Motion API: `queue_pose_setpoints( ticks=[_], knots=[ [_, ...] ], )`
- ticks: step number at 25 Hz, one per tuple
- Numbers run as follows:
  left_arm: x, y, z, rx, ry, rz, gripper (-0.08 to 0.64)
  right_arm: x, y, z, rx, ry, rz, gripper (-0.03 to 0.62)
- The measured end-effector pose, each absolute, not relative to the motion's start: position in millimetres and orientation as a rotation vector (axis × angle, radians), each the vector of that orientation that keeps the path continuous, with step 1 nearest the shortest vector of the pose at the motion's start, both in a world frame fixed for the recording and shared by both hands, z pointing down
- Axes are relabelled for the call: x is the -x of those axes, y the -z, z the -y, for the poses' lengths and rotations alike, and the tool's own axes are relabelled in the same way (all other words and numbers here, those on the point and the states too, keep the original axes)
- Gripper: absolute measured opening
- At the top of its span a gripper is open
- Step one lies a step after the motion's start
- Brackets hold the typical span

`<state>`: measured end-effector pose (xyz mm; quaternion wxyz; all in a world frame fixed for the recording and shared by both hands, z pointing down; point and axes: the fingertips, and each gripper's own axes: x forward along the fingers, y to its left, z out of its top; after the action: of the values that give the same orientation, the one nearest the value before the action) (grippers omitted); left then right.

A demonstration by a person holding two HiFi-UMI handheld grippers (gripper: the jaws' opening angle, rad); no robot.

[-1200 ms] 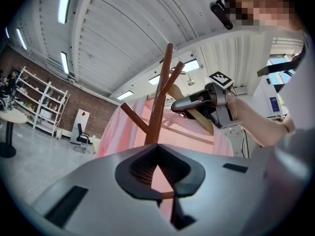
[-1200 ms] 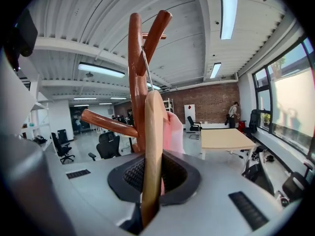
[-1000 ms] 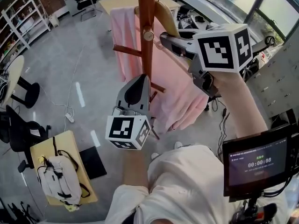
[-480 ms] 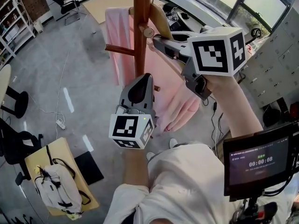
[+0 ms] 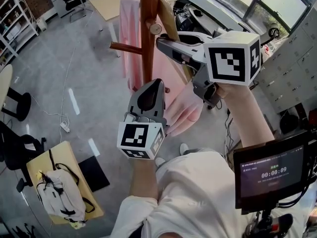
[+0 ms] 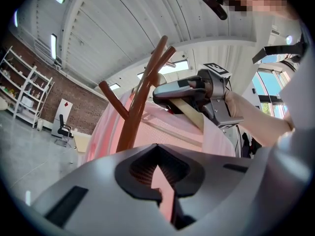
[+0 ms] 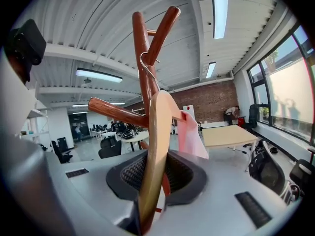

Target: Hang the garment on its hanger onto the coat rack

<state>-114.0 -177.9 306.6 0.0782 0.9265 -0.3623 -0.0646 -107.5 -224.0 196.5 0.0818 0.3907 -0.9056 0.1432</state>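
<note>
A brown wooden coat rack point(image 5: 148, 33) stands ahead, its forked top point(image 7: 145, 48) high in the right gripper view. A pale wooden hanger point(image 5: 168, 19) carries a pink garment point(image 5: 185, 108), and its wire hook point(image 7: 147, 63) sits at the rack's fork. My right gripper point(image 5: 161, 41) holds the hanger point(image 7: 155, 151) between its jaws, which are opening. Below it, my left gripper point(image 5: 154, 83) points up beside the pole. Pink cloth point(image 6: 162, 132) fills the narrow slit between its nearly shut jaws point(image 6: 157, 149).
A side peg point(image 5: 124, 47) sticks out left from the pole. A small table with a white backpack point(image 5: 59, 192) stands at lower left, near black chairs point(image 5: 15, 103) and a floor cable point(image 5: 67, 128). A monitor point(image 5: 270, 172) hangs at lower right. Metal shelves point(image 5: 20, 19) line the far left.
My right gripper has carried the hanger a little left, closer to the pole. The left gripper has stayed beside the pole under the garment.
</note>
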Motion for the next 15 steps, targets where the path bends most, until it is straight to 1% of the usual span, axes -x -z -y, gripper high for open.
queue_pose_setpoints(
  ticks=[6, 11, 15],
  knots=[
    [120, -311, 172, -2.759, 0.168, 1.128, 0.006, 123, -192, 202, -0.977, -0.415, 2.852, 0.117],
    [117, -308, 175, -2.736, 0.161, 1.186, 0.006, 117, -185, 190, -0.824, -0.458, 2.991, 0.138],
    [129, -307, 166, -2.729, 0.16, 1.224, 0.006, 127, -183, 176, -0.799, -0.45, 2.999, 0.14]
  ],
)
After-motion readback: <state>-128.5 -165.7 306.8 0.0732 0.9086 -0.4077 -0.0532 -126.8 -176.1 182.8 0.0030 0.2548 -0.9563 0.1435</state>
